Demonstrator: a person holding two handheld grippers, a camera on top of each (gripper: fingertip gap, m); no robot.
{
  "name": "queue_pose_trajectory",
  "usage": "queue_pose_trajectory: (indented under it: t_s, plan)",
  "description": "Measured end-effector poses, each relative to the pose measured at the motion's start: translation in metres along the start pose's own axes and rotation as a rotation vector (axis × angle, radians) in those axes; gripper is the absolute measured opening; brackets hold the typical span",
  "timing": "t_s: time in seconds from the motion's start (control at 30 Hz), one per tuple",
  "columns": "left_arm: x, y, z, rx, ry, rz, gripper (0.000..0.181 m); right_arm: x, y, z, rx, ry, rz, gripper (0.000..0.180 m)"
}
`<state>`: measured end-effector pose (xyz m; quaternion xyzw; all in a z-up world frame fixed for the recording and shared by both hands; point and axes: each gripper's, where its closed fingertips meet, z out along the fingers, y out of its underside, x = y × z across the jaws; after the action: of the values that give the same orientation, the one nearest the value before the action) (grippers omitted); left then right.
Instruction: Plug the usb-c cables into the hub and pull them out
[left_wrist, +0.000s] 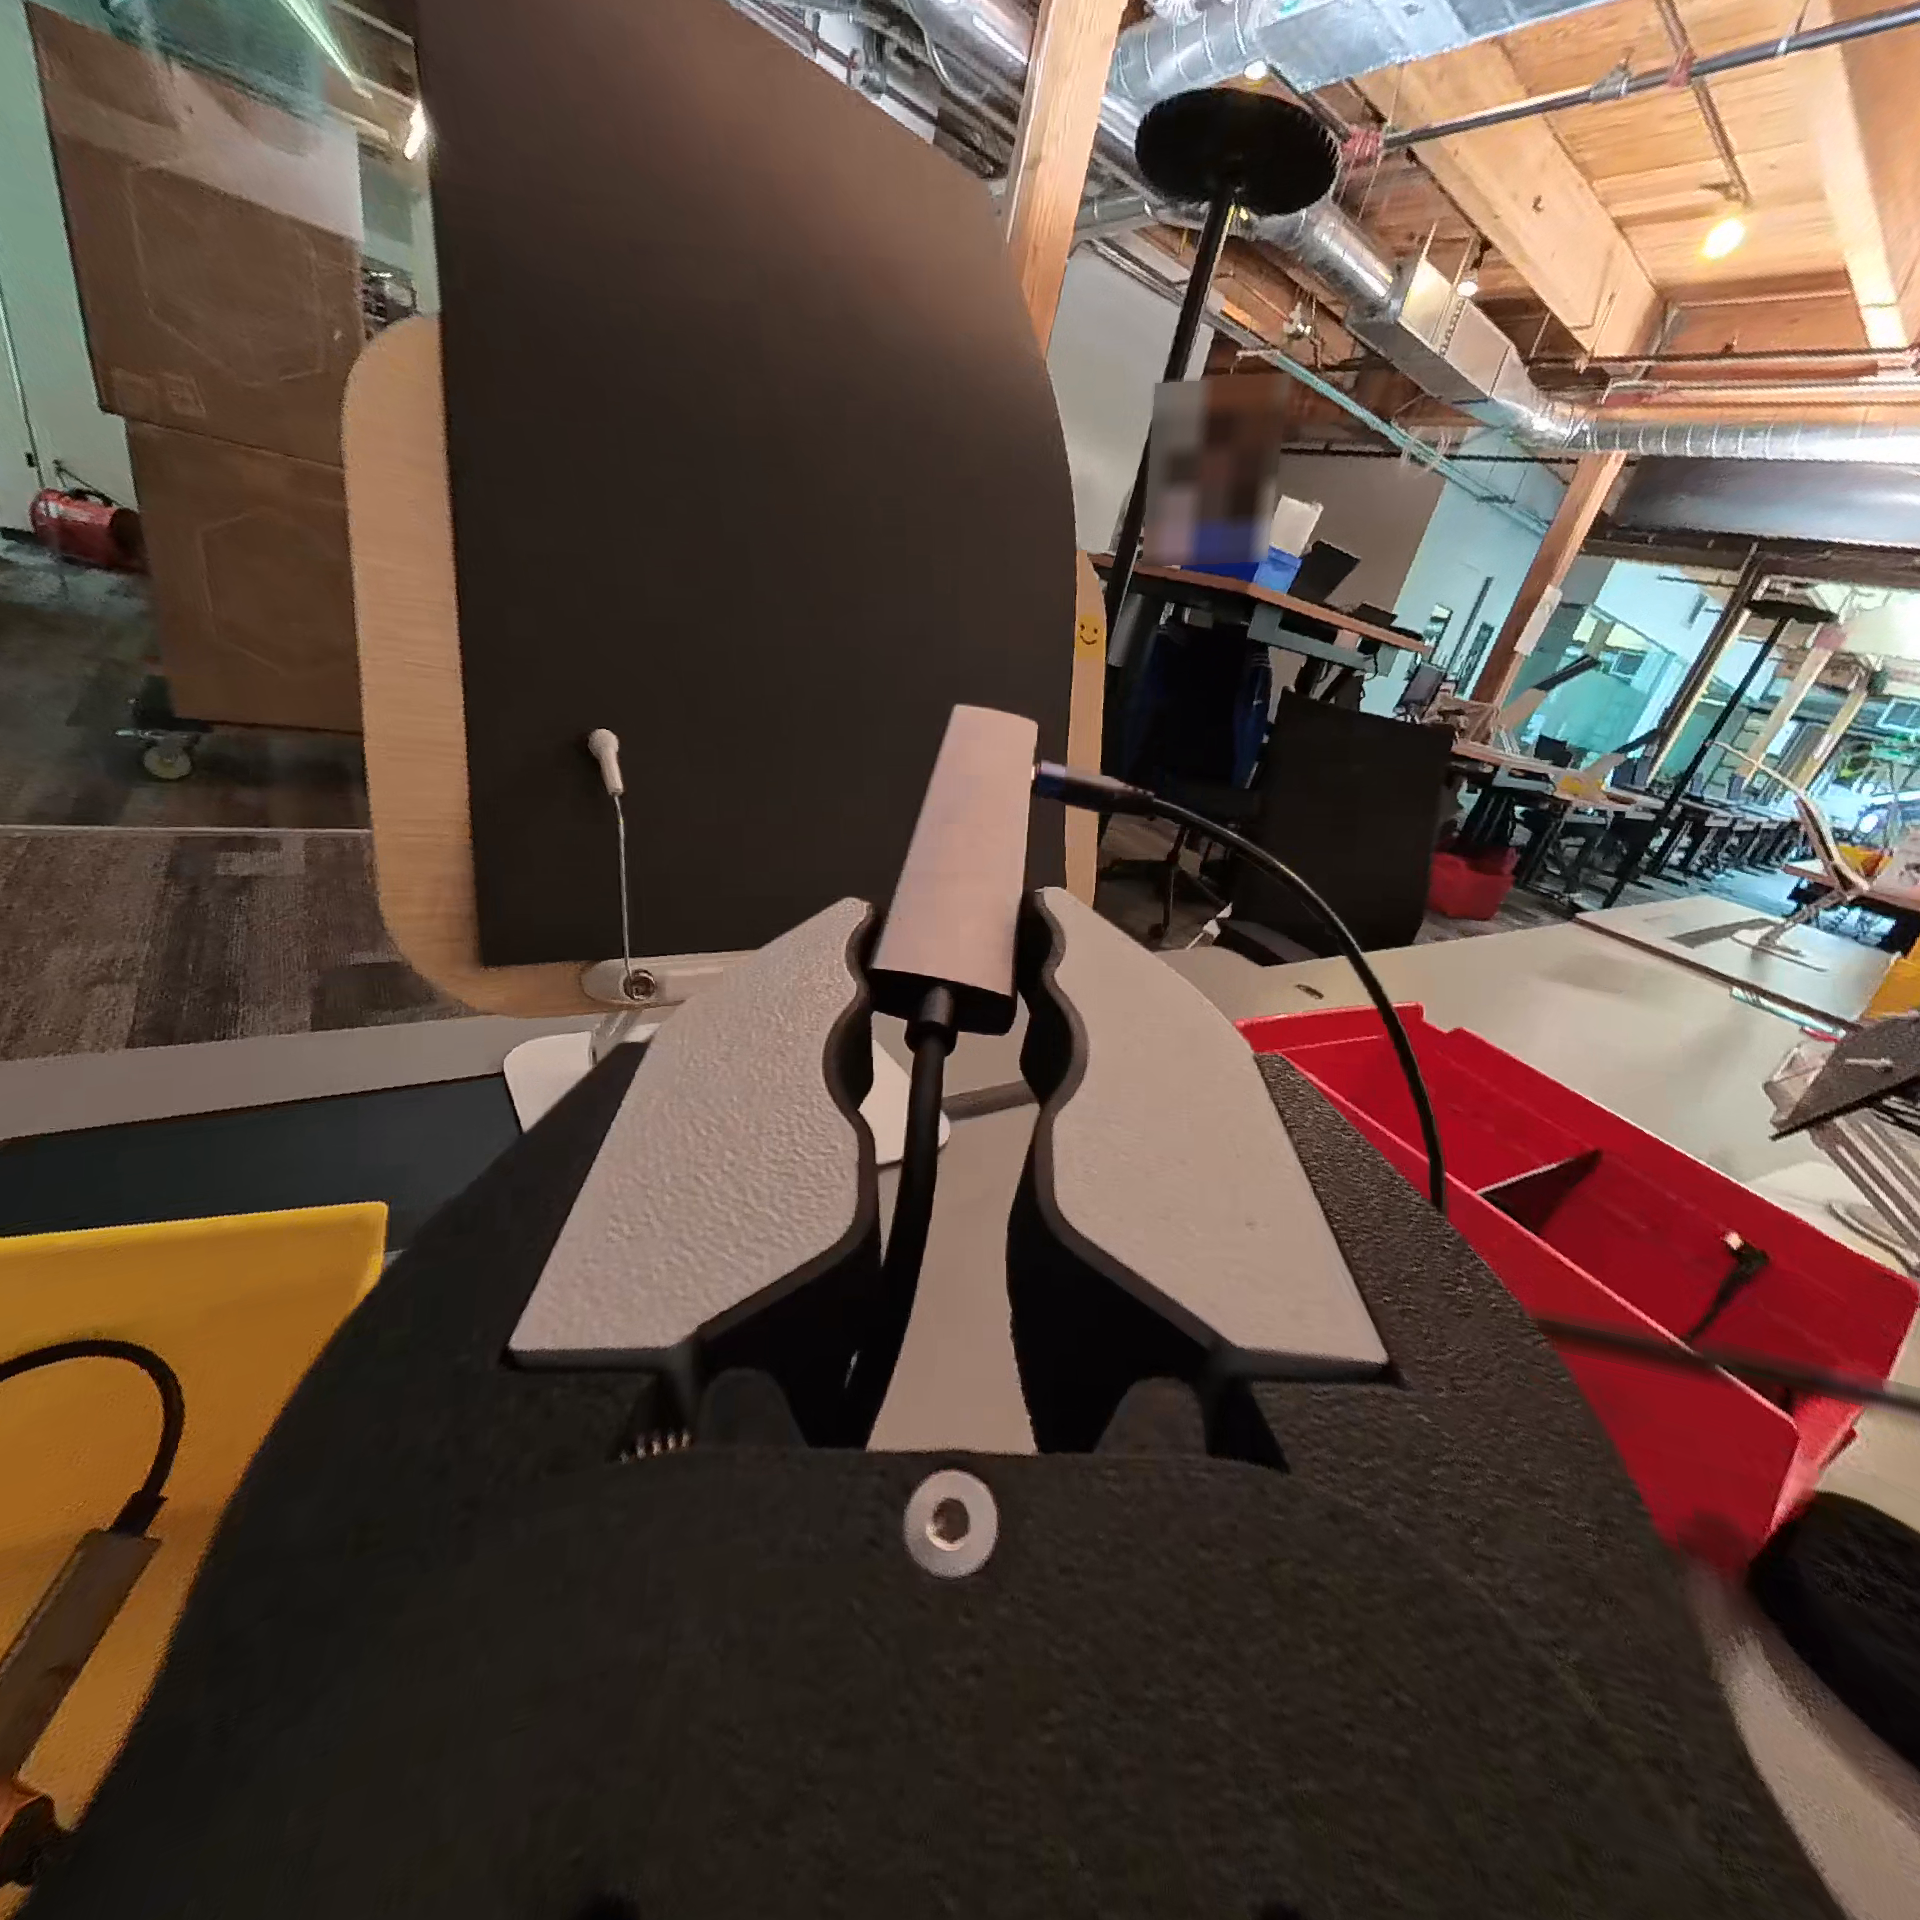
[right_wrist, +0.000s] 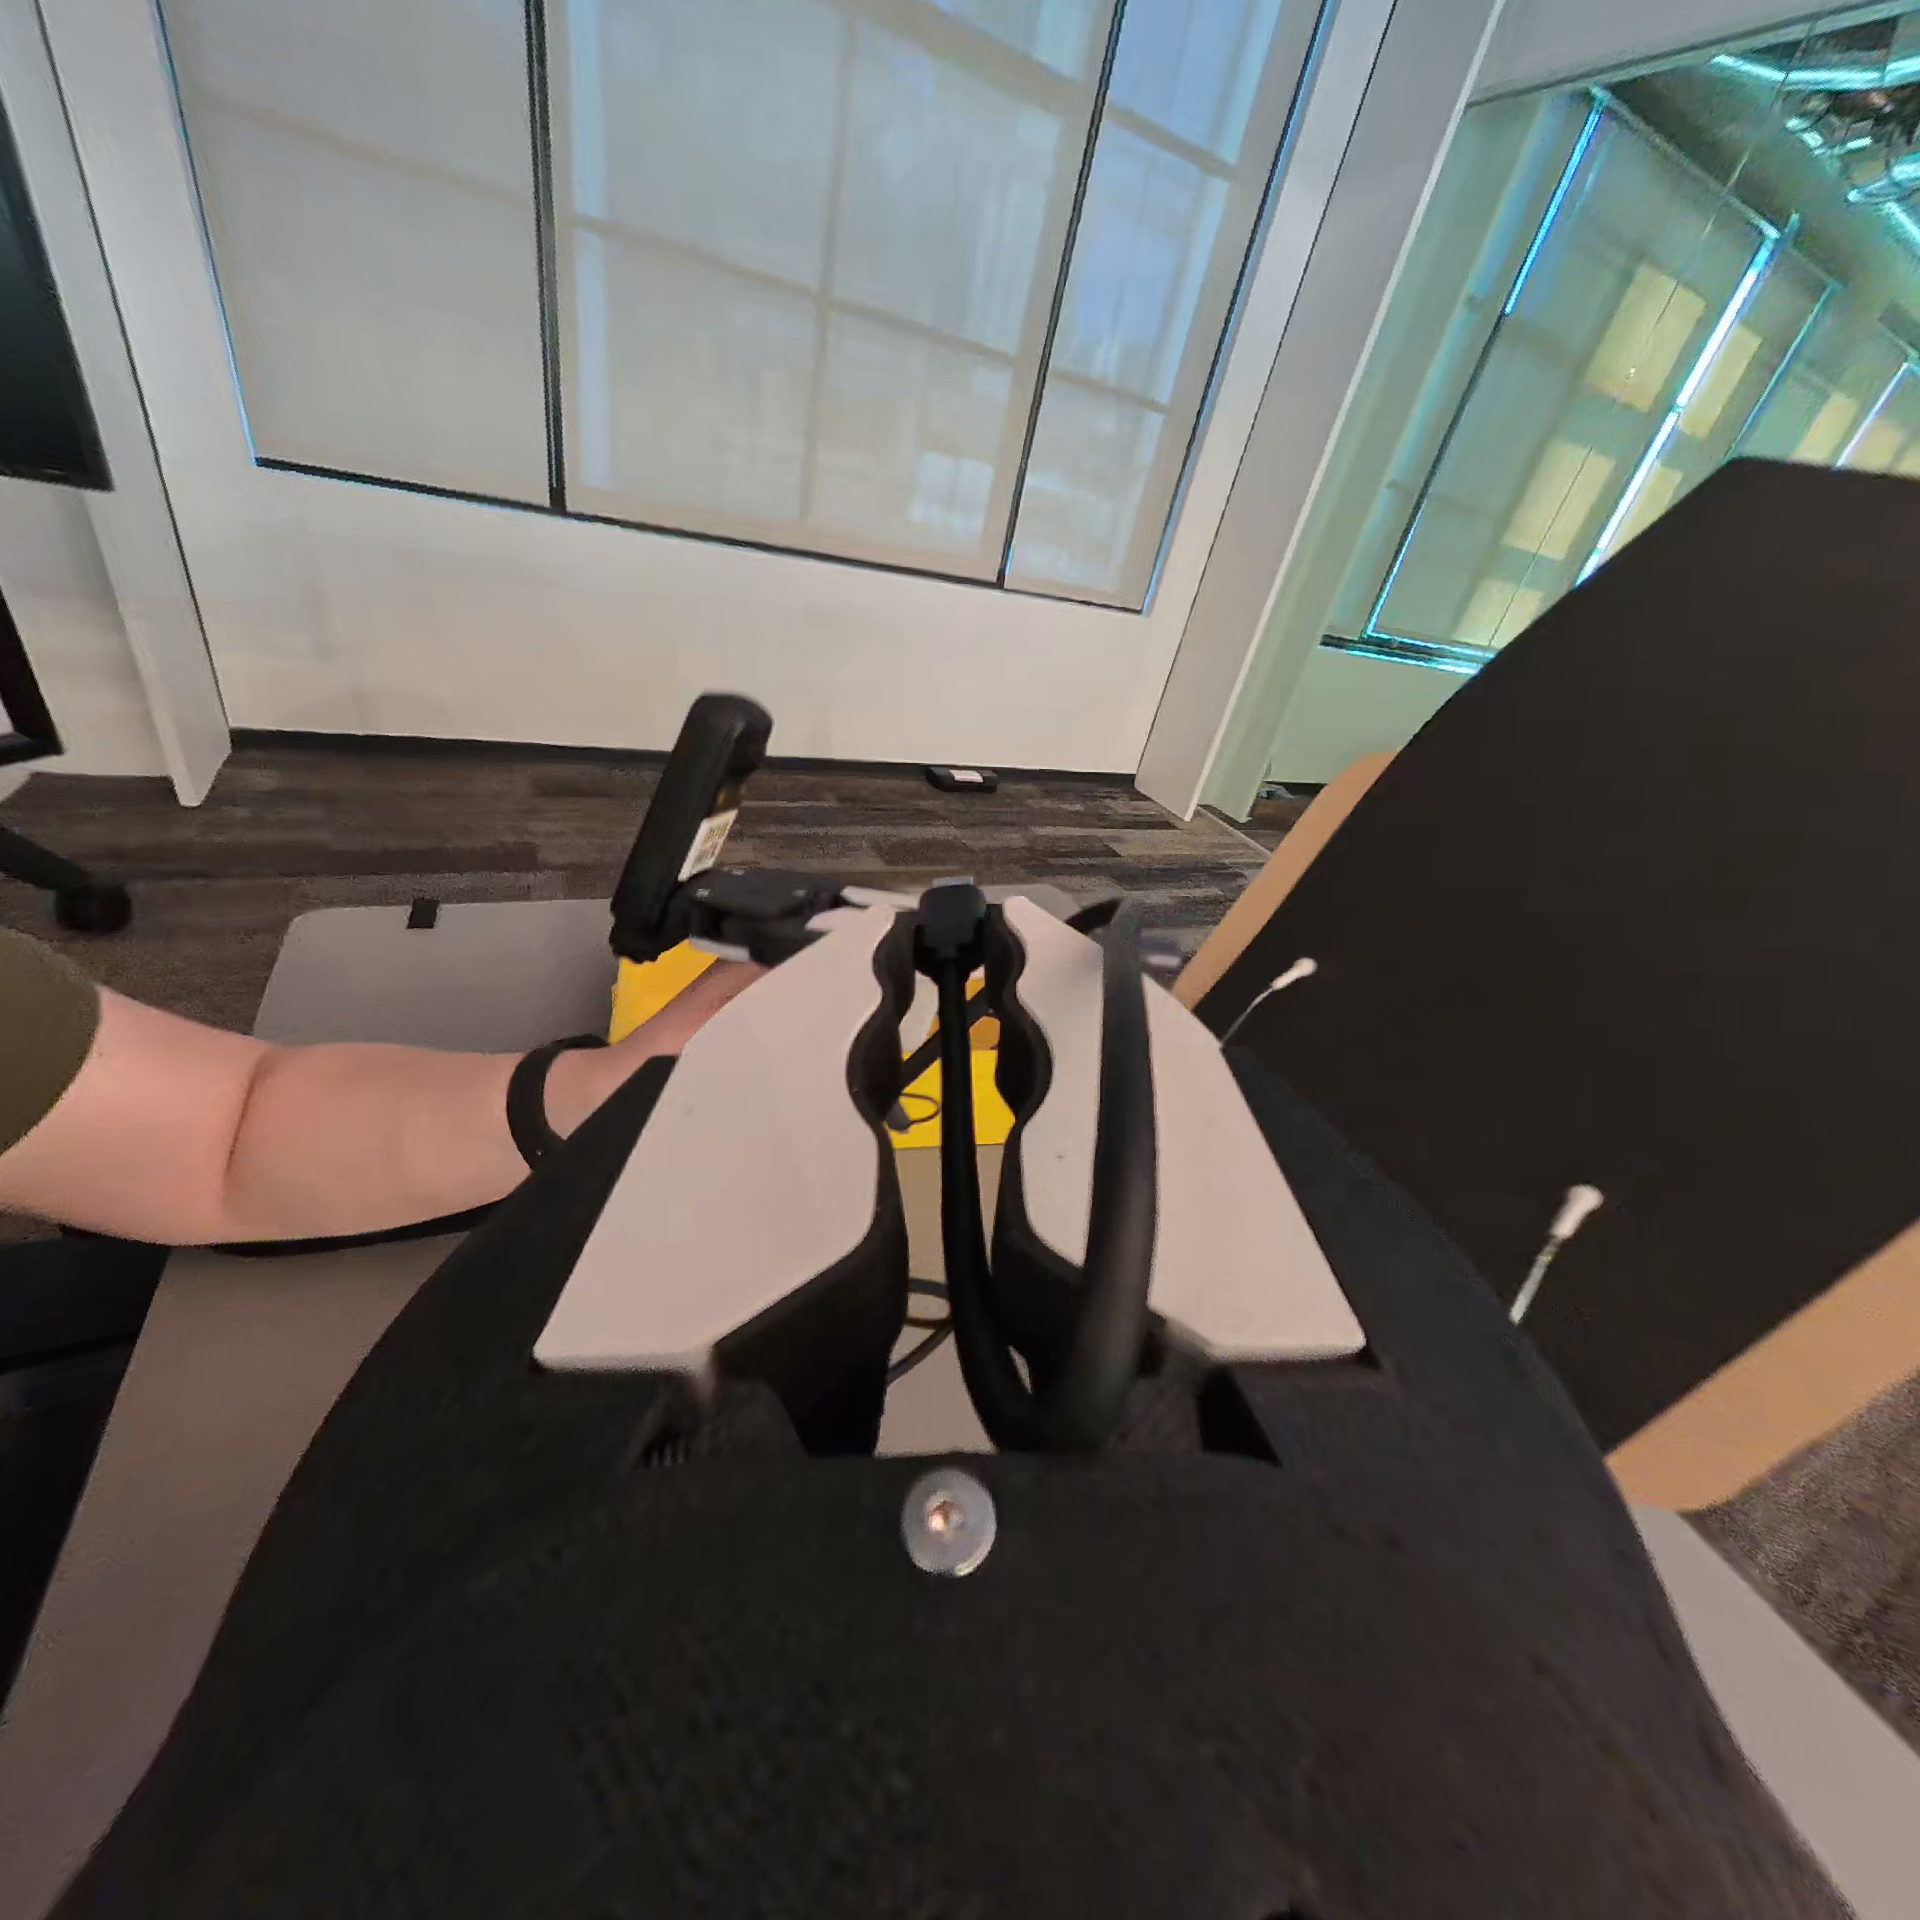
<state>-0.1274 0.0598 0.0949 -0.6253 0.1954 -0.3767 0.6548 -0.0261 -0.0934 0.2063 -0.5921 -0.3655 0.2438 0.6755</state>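
Fingers of the left gripper (left_wrist: 951, 961) pinch the near end of a slim grey usb-c hub (left_wrist: 961, 852), which is held clear of the tabletop (left_wrist: 1558, 966) and points away and upward in front of a dark divider panel (left_wrist: 727, 468). From that clamped end the hub's own thick black lead (left_wrist: 914, 1143) drops back between the two fingers. A thin black usb-c cable (left_wrist: 1351, 966) has its plug (left_wrist: 1091, 792) seated in the right side of the hub near the far tip (its metal collar shows just beside the port), and the wire arcs down toward a red bin (left_wrist: 1558, 1226) at the right of the tabletop. A yellow bin (left_wrist: 208, 1278) sits at the left edge, with another hub-like block and looped lead in front of it. In the right wrist view the right gripper (right_wrist: 951, 914) is pressed onto the black plug (right_wrist: 948, 912) of a second, thicker cable (right_wrist: 961, 1195), whose cord runs back between the fingers and loops over the right finger. Beyond its tips the left gripper (right_wrist: 758, 914) shows farther off, held by a person's bare forearm (right_wrist: 312, 1132) with a black wristband, above the yellow bin (right_wrist: 655, 997). Whether this plug touches the hub I cannot tell.
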Motion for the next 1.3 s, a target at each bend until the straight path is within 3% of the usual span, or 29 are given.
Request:
queue_pose_trajectory:
  t_s: [0.13, 0.33, 0.57, 0.63, 0.77, 1.0, 1.17, 1.3]
  plan:
    - [-0.002, 0.005, 0.003, -0.023, -0.016, 0.029, 0.024, 0.023, -0.061, -0.021, -0.012, 0.022, 0.002, 0.014]
    - [0.002, 0.010, 0.006, -0.048, 0.007, 0.035, 0.024, 0.077, -0.128, -0.065, -0.039, 0.206, -0.057, 0.014]
    - [0.006, 0.015, 0.008, -0.072, 0.017, 0.051, 0.024, 0.132, -0.166, -0.135, 0.060, 0.383, -0.012, 0.015]
    - [0.006, 0.015, 0.008, -0.071, 0.019, 0.045, 0.024, 0.148, -0.164, -0.154, 0.068, 0.424, 0.017, 0.014]
    - [0.004, 0.014, 0.008, -0.067, 0.016, 0.046, 0.024, 0.167, -0.121, -0.177, -0.034, 0.432, 0.108, 0.014]
    - [0.007, 0.016, 0.008, -0.066, 0.020, 0.054, 0.024, 0.189, -0.065, -0.221, 0.013, 0.503, 0.209, 0.014]
    - [0.002, 0.009, 0.005, -0.019, 0.004, 0.030, 0.024, 0.193, -0.115, -0.244, 0.263, 0.429, 0.276, 0.015]
    - [-0.010, -0.004, -0.002, 0.063, -0.011, -0.044, 0.024, 0.191, -0.151, -0.243, 0.226, 0.447, 0.204, 0.015]
